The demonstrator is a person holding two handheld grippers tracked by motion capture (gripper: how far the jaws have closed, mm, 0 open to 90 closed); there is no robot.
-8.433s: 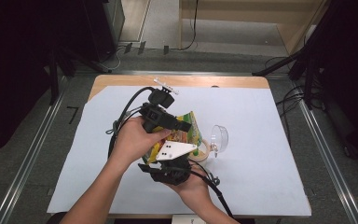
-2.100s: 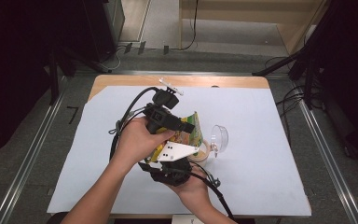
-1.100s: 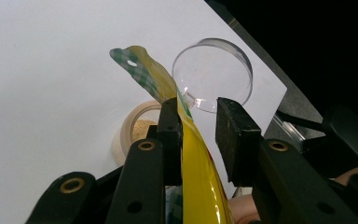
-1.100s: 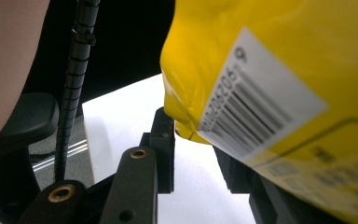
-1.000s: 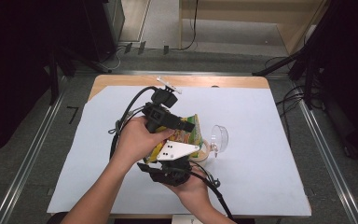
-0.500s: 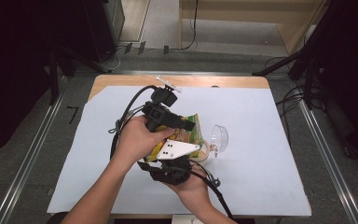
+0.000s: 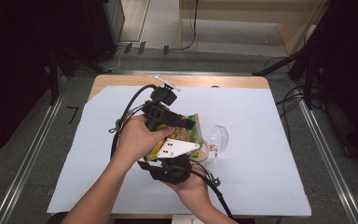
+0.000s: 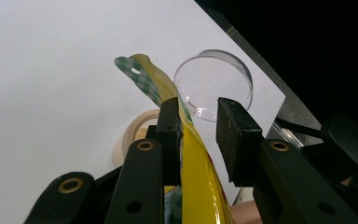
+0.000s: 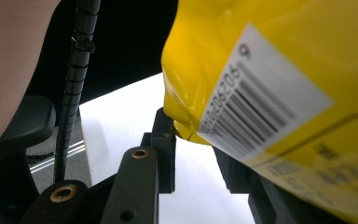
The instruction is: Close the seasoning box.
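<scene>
Together, both hands (image 7: 142, 137) at yellow bag (image 7: 189, 132).

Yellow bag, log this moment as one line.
yellow bag: tilted over beige bowl | left gripper: bag between jaws, gap at one pad | right gripper: at bag corner, grip unclear

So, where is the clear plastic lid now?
In the high view, the clear lid stands on the white sheet, right of the yellow bag and the small bowl.

The bag (image 7: 189, 132) sits mid-surface (image 7: 270, 177), held between both tools. A clear lid (image 7: 219, 138) stands just right of it. A small cup (image 7: 204, 152) lies beneath the bag.
</scene>
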